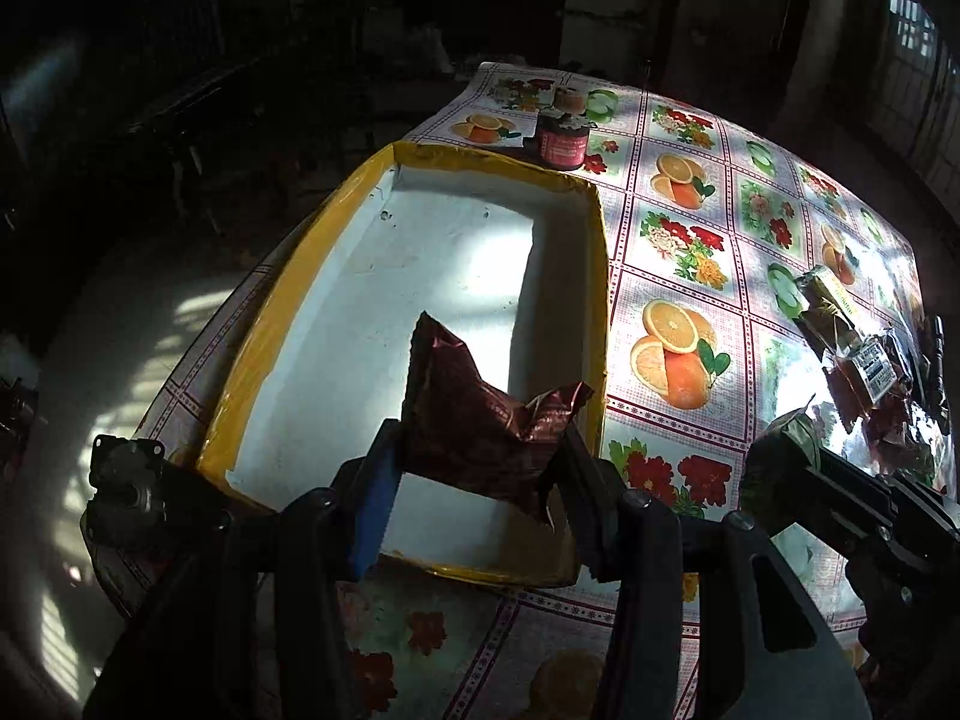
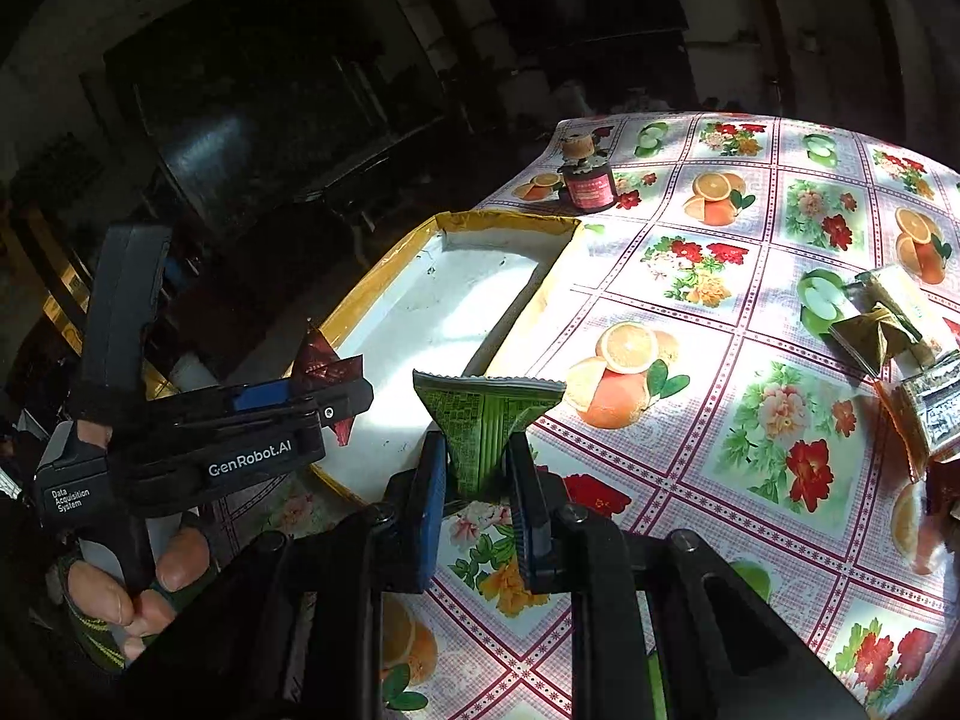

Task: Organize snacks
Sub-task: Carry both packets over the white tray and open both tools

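Sunlight is falling in stripes across the table [image 1: 750,228], which is wearing a glossy oilcloth printed with oranges, apples and flowers in a purple grid, while the room behind is sitting in deep shadow. On the left part of the table a shallow rectangular box with a white inside and yellow taped rim [image 1: 600,276] is lying open. Just beyond its far edge a small dark jar with a pink label [image 1: 561,147] is standing upright, with a smaller pale jar [image 1: 569,98] behind it. Over at the far right a loose pile of shiny gold and clear snack packets [image 2: 900,348] is resting on the cloth.

The left tongs [image 1: 480,468] are tilting steeply down over the near end of the box, and they are clamped on a crinkled dark red foil snack packet [image 1: 474,414], which is hanging above the white floor of the box. In the right wrist view a person's hand [image 2: 138,588] is wrapping around that tool's black handle.

The right tongs [image 2: 477,468] are pointing down over the table just right of the box's near corner, pressed almost together on a green foil snack packet with a serrated top edge [image 2: 486,414], its pinched lower end between the blue pads and its top fanning wide.
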A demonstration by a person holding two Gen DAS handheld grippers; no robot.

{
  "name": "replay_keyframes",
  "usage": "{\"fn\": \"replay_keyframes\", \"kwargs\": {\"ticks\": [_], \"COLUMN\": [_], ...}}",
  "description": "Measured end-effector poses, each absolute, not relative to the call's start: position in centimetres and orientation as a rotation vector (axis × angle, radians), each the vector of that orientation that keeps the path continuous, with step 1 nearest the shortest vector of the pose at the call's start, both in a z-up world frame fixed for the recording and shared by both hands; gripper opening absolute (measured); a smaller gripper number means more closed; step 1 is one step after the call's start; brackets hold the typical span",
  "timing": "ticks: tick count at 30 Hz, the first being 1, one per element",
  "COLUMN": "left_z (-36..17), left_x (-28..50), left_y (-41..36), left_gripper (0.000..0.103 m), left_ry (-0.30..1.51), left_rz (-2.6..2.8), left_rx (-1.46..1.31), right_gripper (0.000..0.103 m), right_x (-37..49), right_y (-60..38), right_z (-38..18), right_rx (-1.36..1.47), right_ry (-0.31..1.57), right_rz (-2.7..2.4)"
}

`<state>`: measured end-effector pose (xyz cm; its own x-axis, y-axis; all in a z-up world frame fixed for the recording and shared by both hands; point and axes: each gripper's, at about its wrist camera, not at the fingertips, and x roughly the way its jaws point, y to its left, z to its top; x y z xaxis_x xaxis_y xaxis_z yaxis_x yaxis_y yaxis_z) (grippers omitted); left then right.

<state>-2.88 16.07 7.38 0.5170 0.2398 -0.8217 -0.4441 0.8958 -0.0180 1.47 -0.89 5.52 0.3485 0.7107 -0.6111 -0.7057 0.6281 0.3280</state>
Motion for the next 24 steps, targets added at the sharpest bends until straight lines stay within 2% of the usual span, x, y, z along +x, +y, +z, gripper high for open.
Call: {"fn": "replay_keyframes", "kwargs": {"ticks": [11, 18, 24], "left_z": [4.5, 2.8, 1.8], "left_x": [-2.9, -2.4, -2.2], "left_y": [21.4, 22.1, 22.1], "left_gripper": [0.052, 0.052, 0.056], "left_ry": [1.006, 1.046, 1.076], "left_rz": [0.468, 0.468, 0.467], "left_rx": [-0.331, -0.338, -0.319], "right_gripper": [0.019, 0.018, 0.018], "right_x": [4.1, 5.7, 4.2], "right_y": [9.3, 10.3, 9.1], "right_z": [3.4, 0.7, 1.3], "right_rx": [-0.133, -0.184, -0.240], "right_ry": [0.867, 0.942, 0.931], "right_rz": [1.008, 0.959, 0.927]}}
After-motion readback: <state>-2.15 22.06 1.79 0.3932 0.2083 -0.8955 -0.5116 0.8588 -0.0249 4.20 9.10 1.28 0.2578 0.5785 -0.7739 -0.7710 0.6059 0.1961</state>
